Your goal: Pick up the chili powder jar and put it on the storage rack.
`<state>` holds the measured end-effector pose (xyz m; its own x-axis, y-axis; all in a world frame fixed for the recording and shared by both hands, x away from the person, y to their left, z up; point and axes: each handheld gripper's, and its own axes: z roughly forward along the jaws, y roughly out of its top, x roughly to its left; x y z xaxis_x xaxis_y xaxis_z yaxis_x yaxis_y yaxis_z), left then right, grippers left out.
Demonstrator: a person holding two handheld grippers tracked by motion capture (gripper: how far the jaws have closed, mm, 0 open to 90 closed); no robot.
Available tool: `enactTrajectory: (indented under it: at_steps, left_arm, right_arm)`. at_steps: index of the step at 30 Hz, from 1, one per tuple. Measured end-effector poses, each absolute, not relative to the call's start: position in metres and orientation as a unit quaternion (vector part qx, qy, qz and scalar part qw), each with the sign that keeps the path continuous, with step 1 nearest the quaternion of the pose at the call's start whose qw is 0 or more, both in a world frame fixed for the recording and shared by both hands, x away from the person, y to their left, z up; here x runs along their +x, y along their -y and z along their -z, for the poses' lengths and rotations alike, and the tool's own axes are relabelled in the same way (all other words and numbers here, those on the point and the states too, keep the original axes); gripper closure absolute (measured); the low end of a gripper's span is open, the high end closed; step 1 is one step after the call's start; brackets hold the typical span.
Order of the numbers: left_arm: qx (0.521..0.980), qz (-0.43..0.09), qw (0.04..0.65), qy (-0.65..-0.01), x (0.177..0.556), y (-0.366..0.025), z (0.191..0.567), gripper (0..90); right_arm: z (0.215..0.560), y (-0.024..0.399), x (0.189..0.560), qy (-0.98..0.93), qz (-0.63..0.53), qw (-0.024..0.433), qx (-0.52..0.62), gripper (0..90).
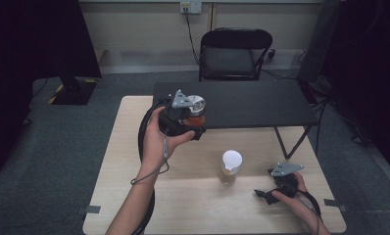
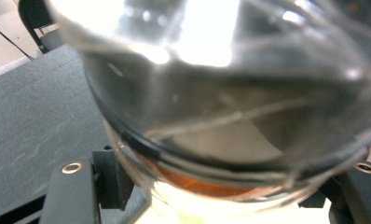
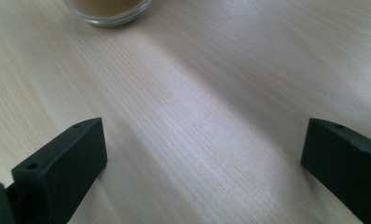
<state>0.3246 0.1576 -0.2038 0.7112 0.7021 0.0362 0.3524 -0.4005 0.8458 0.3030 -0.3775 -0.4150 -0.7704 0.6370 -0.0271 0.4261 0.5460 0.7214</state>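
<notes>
My left gripper [image 1: 195, 121] is shut on a glass jar [image 1: 198, 104] with a silver lid and orange-red contents, held in the air at the front left edge of the black shelf [image 1: 252, 104]. In the left gripper view the jar [image 2: 230, 93] looms close between the two jaws, with the gripper [image 2: 216, 189] clamped on its sides. A second jar [image 1: 231, 166] with a white lid and brownish contents stands on the wooden table [image 1: 129, 161]. My right gripper [image 1: 264, 194] rests low at the table's right, open, jaws wide apart over bare wood [image 3: 204, 154]; that jar's base [image 3: 108, 10] lies ahead of it.
The black shelf stands on thin legs over the table's far half. Behind it is a folding chair [image 1: 233, 54] and a wall socket with a cable. Dark stands flank both sides on the grey carpet. A cable loops from the left hand.
</notes>
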Motion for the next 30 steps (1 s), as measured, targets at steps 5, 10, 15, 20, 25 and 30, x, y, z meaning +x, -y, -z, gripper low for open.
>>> enactTrajectory:
  at_steps: [5, 10, 15, 20, 25, 30]
  left_arm:
    - [0.81, -0.206, 0.43, -0.341, 0.335, -0.15, 0.205, 30.6]
    - [0.806, -0.215, 0.42, -0.356, 0.344, -0.14, 0.209, 30.6]
    - [0.797, -0.215, 0.426, -0.369, 0.351, -0.137, 0.214, 30.6]
    - [0.793, -0.212, 0.428, -0.379, 0.358, -0.133, 0.214, 30.5]
    - [0.787, -0.214, 0.428, -0.39, 0.363, -0.129, 0.215, 30.5]
    - [0.782, -0.221, 0.428, -0.396, 0.366, -0.123, 0.216, 30.5]
  right_arm:
    - [0.415, 0.378, 0.303, -0.868, -0.365, 0.144, 0.305, 0.0]
    - [0.415, 0.378, 0.303, -0.868, -0.365, 0.144, 0.305, 0.0]
    - [0.415, 0.378, 0.304, -0.868, -0.365, 0.144, 0.304, 0.0]
    - [0.415, 0.378, 0.304, -0.868, -0.365, 0.144, 0.304, 0.0]
    - [0.415, 0.378, 0.304, -0.868, -0.365, 0.144, 0.304, 0.0]
    - [0.415, 0.378, 0.304, -0.868, -0.365, 0.144, 0.304, 0.0]
